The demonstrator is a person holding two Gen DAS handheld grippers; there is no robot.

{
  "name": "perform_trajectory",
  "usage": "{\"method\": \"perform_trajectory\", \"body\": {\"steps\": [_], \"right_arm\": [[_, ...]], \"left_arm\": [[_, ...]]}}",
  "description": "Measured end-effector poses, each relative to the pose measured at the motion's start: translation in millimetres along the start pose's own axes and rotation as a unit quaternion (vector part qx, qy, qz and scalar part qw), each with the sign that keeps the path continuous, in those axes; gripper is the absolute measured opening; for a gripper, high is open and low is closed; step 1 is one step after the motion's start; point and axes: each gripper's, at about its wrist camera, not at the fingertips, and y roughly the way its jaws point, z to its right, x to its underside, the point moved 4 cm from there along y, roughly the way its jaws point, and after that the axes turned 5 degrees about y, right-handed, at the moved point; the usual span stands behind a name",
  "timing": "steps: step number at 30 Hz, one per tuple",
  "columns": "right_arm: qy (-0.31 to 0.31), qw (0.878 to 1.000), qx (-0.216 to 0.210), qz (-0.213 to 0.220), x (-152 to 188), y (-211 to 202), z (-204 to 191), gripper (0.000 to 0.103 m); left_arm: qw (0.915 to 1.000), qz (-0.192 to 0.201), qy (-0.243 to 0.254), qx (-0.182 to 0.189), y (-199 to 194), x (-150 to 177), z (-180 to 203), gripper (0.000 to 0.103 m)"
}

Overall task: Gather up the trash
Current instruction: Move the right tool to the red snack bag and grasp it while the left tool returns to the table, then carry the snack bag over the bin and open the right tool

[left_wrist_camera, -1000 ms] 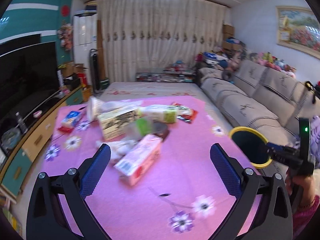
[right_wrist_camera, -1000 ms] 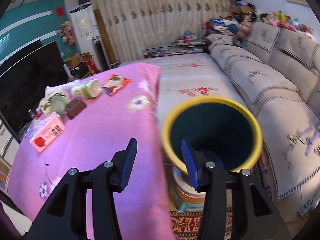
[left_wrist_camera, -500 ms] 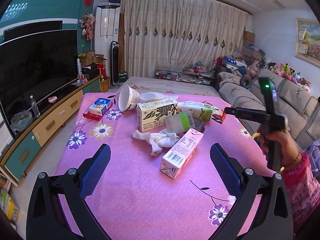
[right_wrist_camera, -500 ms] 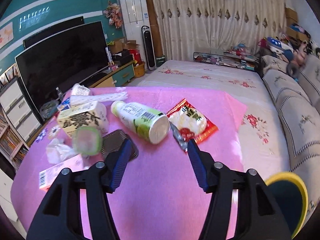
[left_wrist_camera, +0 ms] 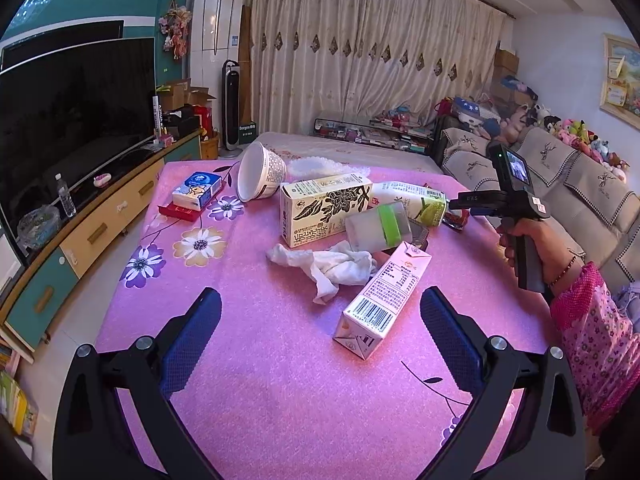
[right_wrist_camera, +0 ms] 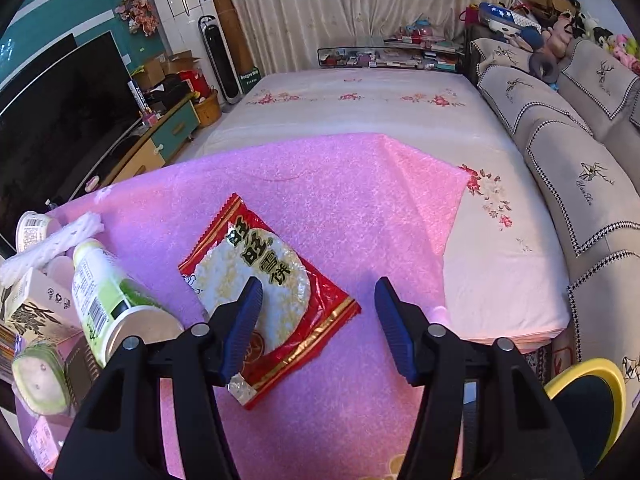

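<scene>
On the pink flowered tablecloth (left_wrist_camera: 280, 380) lies a pile of trash: a pink carton (left_wrist_camera: 384, 296), a crumpled tissue (left_wrist_camera: 332, 264), a cream carton (left_wrist_camera: 324, 212), a green-labelled bottle (left_wrist_camera: 416, 204), a clear cup with a green band (left_wrist_camera: 376, 228) and a tipped paper bowl (left_wrist_camera: 260, 172). My left gripper (left_wrist_camera: 320, 312) hangs open just short of the pink carton, holding nothing. My right gripper (right_wrist_camera: 318, 296) is open above a red rice-cracker packet (right_wrist_camera: 272, 280). Its left finger covers the packet's near part, and nothing is pressed between the pads.
A yellow-rimmed bin (right_wrist_camera: 588, 392) stands off the table's near right corner. A blue tissue pack (left_wrist_camera: 198, 190) lies on a red booklet at the far left. A grey sofa (right_wrist_camera: 560, 152) runs along the right, a TV cabinet (left_wrist_camera: 100, 224) along the left.
The right gripper swung from above the yellow-rimmed bin to over the table's far right corner, onto the red packet, with its jaws a little wider. The left gripper edged toward the trash pile.
</scene>
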Motion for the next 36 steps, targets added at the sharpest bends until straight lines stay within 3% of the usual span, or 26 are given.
{"method": "perform_trajectory", "body": {"steps": [3, 5, 8, 11, 19, 36], "right_arm": [[-0.012, 1.0, 0.013, 0.002, 1, 3, -8, 0.056], [-0.025, 0.999, 0.026, 0.002, 2, 3, -13, 0.042], [-0.027, 0.999, 0.03, 0.0, 6, 2, -17, 0.01], [-0.015, 1.0, 0.017, -0.004, 10, -1, -15, 0.004], [0.011, 1.0, 0.013, 0.021, 14, -29, -2, 0.002], [0.002, 0.991, -0.002, 0.13, 33, -155, 8, 0.001]], "left_arm": [[1.0, -0.002, 0.001, 0.002, 4, 3, 0, 0.098], [1.0, -0.004, 0.001, 0.003, 7, 3, 1, 0.098], [1.0, -0.005, 0.0, 0.006, 8, 4, 5, 0.098], [1.0, -0.004, 0.0, 0.009, 7, 5, 6, 0.098], [1.0, 0.0, 0.002, 0.01, 2, 7, 6, 0.098], [0.9991, 0.015, 0.024, 0.03, -13, 8, 33, 0.098]]}}
